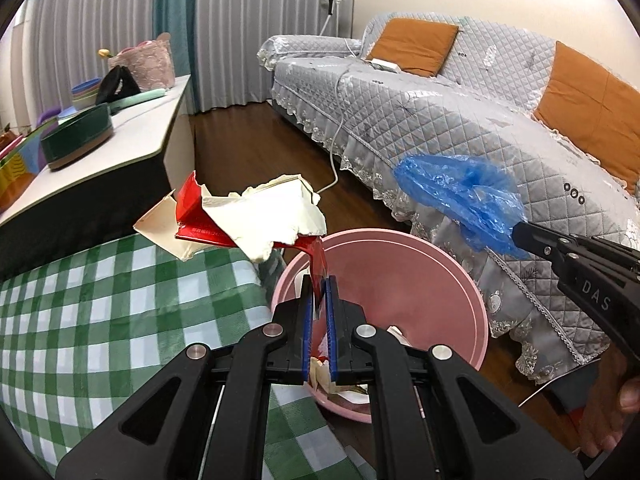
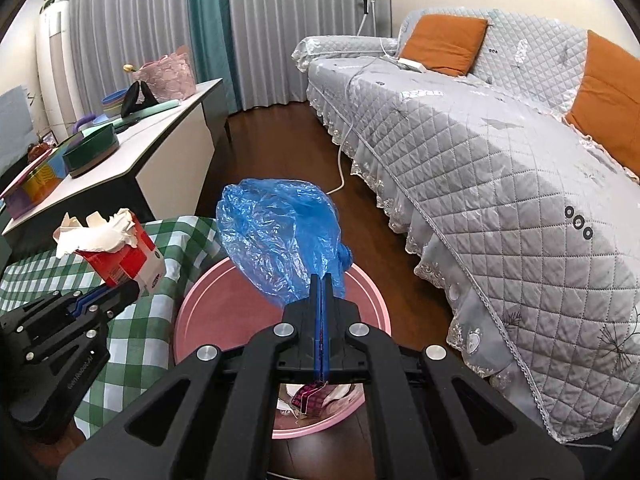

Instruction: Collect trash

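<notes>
My left gripper is shut on a torn red and white carton and holds it up over the near rim of a pink bin. In the right wrist view the same carton hangs at the left, above the checked cloth, with the left gripper under it. My right gripper is shut on a crumpled blue plastic bag over the pink bin. From the left wrist view that blue bag hangs to the right of the bin. Scraps of paper and wrappers lie in the bin's bottom.
A green and white checked cloth covers a low table left of the bin. A grey quilted sofa with orange cushions runs along the right. A white side table with bowls and a basket stands at the back left. A white cable lies on the wood floor.
</notes>
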A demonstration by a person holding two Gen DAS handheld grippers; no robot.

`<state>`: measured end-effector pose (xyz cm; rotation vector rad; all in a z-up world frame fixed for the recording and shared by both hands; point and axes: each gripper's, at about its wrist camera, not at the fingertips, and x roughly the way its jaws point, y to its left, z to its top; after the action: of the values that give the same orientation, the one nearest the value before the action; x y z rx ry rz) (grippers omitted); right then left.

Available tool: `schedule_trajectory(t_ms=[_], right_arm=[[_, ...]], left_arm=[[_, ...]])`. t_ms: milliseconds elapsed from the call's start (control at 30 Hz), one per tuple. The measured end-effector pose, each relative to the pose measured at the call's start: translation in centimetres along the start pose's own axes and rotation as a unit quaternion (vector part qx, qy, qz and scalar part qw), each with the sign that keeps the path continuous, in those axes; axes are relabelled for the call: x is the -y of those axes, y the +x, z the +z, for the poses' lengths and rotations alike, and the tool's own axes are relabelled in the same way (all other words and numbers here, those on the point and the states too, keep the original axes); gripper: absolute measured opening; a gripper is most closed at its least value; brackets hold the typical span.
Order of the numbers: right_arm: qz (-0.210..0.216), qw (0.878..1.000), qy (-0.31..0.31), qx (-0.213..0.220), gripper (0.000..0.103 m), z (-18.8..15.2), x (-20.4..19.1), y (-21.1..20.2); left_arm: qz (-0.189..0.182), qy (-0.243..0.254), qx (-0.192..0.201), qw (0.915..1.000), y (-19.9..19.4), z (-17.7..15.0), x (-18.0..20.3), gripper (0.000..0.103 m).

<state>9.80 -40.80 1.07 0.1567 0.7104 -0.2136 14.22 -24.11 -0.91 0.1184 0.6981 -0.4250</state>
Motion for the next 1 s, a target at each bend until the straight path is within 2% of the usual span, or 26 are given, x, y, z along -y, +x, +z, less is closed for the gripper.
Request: schedule_trajectory(t_ms=[167,233,267,333,367,633,800,967,1000], right_arm=[[-0.007,1.0,0.004,-0.003,0.002,0.1,0.4,0.3],[-0.008,1.0,0.008,-0.012,0.005,0.0,0.6,0.6],[-0.008,1.0,0.01,-0.014,0.01,-0.1,0.7,0.7],[-0.015,1.0,0.013,-0.014,0.031,-0.2,0.8,0.7],[-0.017,1.0,0.015,-0.012,0.043,-0.2,0.9,0.6],[-0.019,0.999,0.027,-0.006,0.051,0.1,1.3,0.1],[-0.022,0.999,0.033,-0.001,0.06,0.4,1.4,-0.3],[-0.027,0.999,0.034,0.012,0.074,0.8,1.1,-1.2],[-0.026,0.999,0.032,0.018,0.079,1.0,0.9,-1.6]], left_arm=[[-0.01,0.004,-0.008,0.9999,0.7,0.6,0.7,0.008],[-0.016,0.006,-0.011,0.9998,0.7,0.8,0.9,0.016],[-0.016,0.008,-0.011,0.9998,0.7,0.8,0.9,0.02],[-0.014,0.007,-0.008,0.9998,0.6,0.9,0.8,0.029],[-0.014,0.006,-0.007,0.9999,0.5,0.9,0.8,0.03],[-0.012,0.001,-0.004,0.9999,-0.5,0.9,0.3,0.03],[-0.009,-0.002,0.002,1.0,-1.7,1.1,0.0,0.03],[-0.002,-0.007,0.012,0.9999,-3.8,1.3,-0.7,0.042],[-0.001,-0.008,0.016,0.9998,-4.3,1.3,-0.8,0.049]])
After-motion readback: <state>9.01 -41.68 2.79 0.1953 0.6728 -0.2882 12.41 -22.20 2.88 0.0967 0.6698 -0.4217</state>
